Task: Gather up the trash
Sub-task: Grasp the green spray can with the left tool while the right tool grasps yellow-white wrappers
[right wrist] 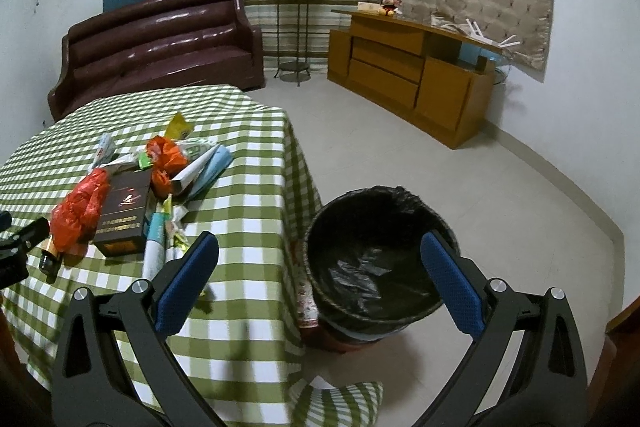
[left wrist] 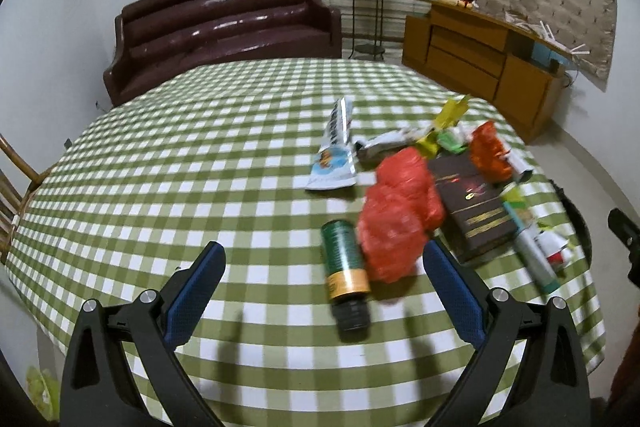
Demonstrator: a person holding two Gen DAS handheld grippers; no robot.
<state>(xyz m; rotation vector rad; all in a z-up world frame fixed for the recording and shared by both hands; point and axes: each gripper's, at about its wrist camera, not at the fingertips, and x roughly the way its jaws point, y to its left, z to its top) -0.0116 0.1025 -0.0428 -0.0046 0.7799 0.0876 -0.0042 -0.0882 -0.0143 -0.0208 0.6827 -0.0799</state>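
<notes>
Trash is piled on the checked tablecloth [left wrist: 200, 163], and nearest your left gripper [left wrist: 324, 281] the green bottle [left wrist: 345, 269] lies on its side, long axis running away from you, black cap toward you, touching the crumpled red bag [left wrist: 396, 223]. Your left gripper's jaws are spread wide around that bottle, holding nothing. Your right gripper [right wrist: 320, 267] is equally wide and empty, beside the black-lined bin [right wrist: 376, 255].

The bench [left wrist: 200, 155] is viewed from low and near by the left wrist camera, facing the sofa [left wrist: 224, 27]. From the right wrist camera, the bench corner and bin [right wrist: 376, 259] are overlooked. The trash pile [left wrist: 436, 195], sofa and cabinet [right wrist: 408, 75] are shared.
</notes>
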